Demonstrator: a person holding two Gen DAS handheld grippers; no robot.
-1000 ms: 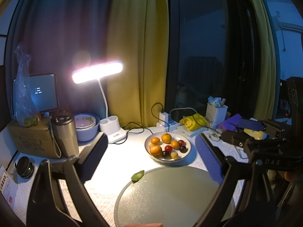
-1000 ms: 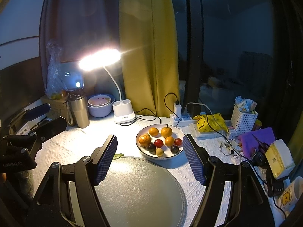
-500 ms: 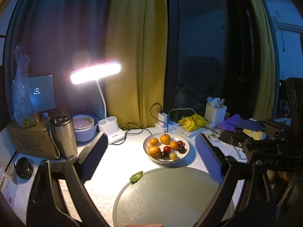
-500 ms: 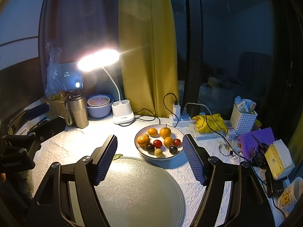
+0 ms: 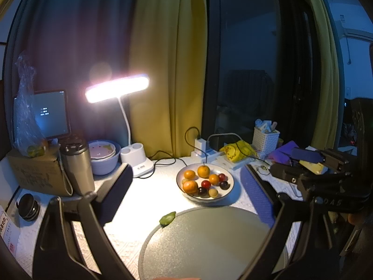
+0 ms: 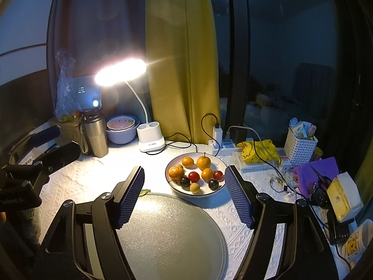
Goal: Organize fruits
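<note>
Fruits sit in a white plate just past the right fingers. Both pairs of fingers are wide apart and hold nothing. Left fingers hang over a big round tray.

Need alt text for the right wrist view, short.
Open right tongs hold nothing and hover over a big round grey tray, pointing at a white plate of oranges and small dark red fruit. A lit desk lamp, a steel flask and a yellow curtain stand behind on the white table.
</note>
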